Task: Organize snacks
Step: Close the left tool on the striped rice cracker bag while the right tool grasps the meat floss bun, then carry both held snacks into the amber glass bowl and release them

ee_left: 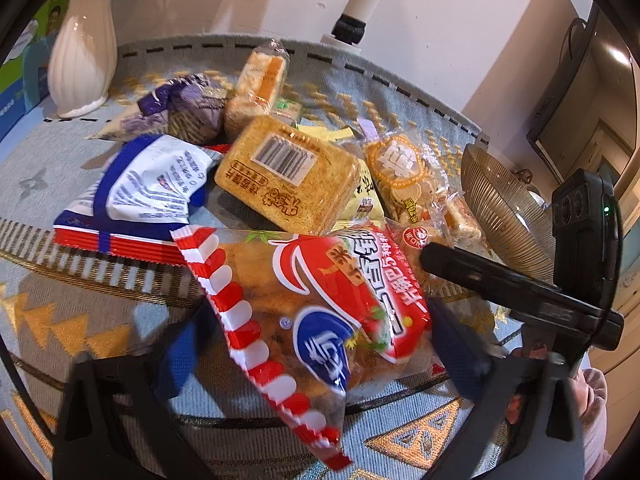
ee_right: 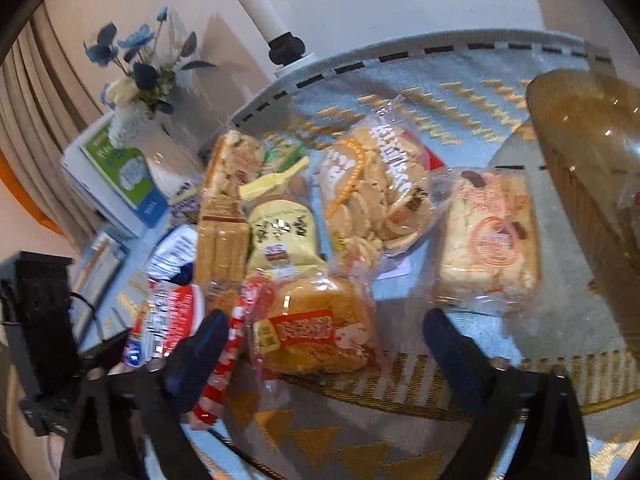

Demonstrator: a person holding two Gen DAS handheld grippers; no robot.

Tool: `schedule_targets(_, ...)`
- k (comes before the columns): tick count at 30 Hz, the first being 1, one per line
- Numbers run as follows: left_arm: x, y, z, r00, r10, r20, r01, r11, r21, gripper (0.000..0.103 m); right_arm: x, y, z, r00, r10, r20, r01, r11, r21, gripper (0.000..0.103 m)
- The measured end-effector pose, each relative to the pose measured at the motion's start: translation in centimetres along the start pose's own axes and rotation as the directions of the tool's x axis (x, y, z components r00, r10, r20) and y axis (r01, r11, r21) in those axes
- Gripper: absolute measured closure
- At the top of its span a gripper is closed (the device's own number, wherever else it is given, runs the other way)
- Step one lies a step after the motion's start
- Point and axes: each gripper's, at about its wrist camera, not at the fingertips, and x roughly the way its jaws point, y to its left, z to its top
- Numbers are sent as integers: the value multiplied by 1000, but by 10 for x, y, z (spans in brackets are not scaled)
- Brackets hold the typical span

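Right now you are at the picking stage: the snacks lie in a loose heap on the patterned cloth [ee_left: 48, 168] of the worktop, and the ribbed glass bowl [ee_left: 508, 216] off to the right, seemingly empty as far as the views show, looks like where they should go.

Your left claw [ee_left: 316, 344] is spread wide around the red-and-white bread packet [ee_left: 312, 312]; its blue fingers [ee_left: 456, 344] flank the packet, and whether they press it is hard to tell.

Your right claw [ee_right: 320, 344] is also wide, hovering over a small bun packet [ee_right: 316, 332], with one finger beside the striped edge of the red-and-white packet.

Further back sit a toast packet with a barcode [ee_left: 288, 172], a round-cracker bag [ee_right: 376, 192] and a nougat-like square [ee_right: 488, 232] nearest the bowl.

Next, I would judge, you should close on one packet only, lift it free of its overlapping neighbours, and carry it to the bowl without dragging the rest.
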Motion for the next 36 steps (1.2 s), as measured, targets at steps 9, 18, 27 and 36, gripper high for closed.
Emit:
schedule_targets(9, -11, -7, -3, 999, 6, 46, -7, 1000, 25, 34, -11, -7, -2, 995, 86, 51, -87, 996, 23, 55)
schedule_targets(18, -42, 5, -15, 987, 45, 154, -36, 997, -62, 35, -31, 3, -7, 985, 125, 120, -120, 992, -45, 55)
schedule_targets(27, -73, -34, 15, 969, 188, 162, -175, 980, -92, 35, -82, 10, 10, 983, 102, 153, -99, 995, -27, 55)
schedule_targets(36, -47, -121, 100, 978, 130, 165, -137, 990, 36, 35, -147, -44, 91, 978, -65, 196, 57, 997, 48, 55)
